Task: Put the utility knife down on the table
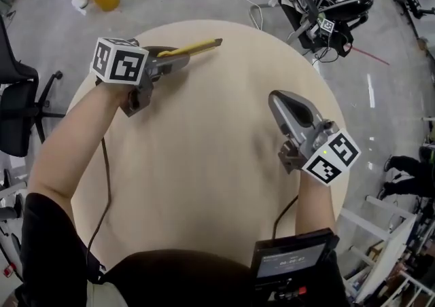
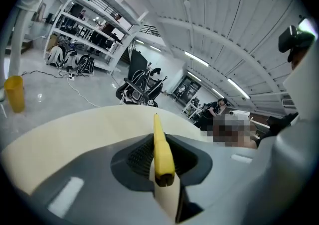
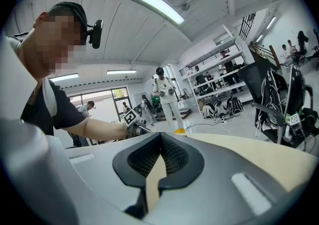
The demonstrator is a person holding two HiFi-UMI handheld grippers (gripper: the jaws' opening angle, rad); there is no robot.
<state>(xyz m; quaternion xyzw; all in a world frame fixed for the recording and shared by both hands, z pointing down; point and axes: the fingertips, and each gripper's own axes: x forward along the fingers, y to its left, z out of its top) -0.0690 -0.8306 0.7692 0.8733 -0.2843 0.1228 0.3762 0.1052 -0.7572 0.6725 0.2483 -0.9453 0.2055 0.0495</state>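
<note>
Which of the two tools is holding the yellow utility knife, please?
The left tool: the yellow utility knife is clamped between its jaws and juts out ahead, while the right tool is shut with nothing in it.

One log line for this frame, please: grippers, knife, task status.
left gripper: shut on utility knife | right gripper: shut, empty | knife: over table | task: knife not released
</note>
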